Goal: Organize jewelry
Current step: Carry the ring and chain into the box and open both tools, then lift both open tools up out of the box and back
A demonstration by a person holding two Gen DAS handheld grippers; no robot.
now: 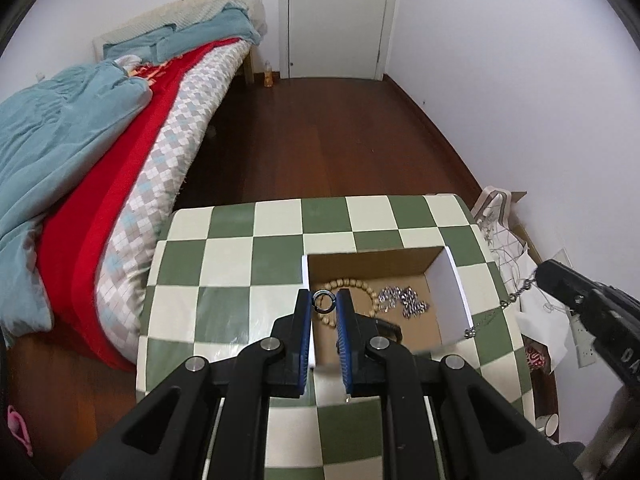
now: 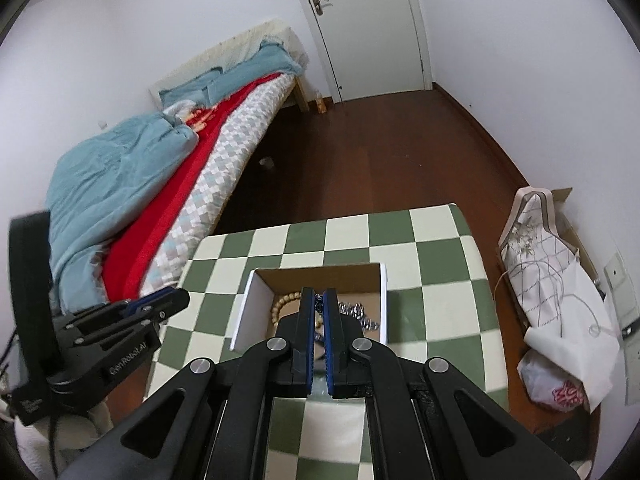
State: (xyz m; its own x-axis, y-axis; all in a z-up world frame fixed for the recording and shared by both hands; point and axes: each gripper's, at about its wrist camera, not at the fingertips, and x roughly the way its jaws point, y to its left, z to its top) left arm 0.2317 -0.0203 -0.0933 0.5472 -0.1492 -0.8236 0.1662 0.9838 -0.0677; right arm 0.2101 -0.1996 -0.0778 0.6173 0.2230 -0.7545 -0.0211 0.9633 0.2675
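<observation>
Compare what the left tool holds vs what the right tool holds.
Left tool pinches a small dark ring, rigid and closed. Right tool grips a thin metal chain, which hangs slack outside the box. The ring sits whole between its tips; the chain trails far below. Both tools are closed on jewelry above or beside the box.

A small dark ring [image 1: 323, 301] is sitting pinched between blue finger pads [image 1: 306, 320], hanging over the left wall of an open cardboard box [image 1: 446, 292]. Inside the box, a pale wooden bead bracelet [image 1: 370, 292] is lying curled on the floor, with a silvery chain [image 1: 404, 302] bunching just right of it. Another silver chain [image 1: 516, 294] is dangling outside the box's right wall, blurred.
</observation>
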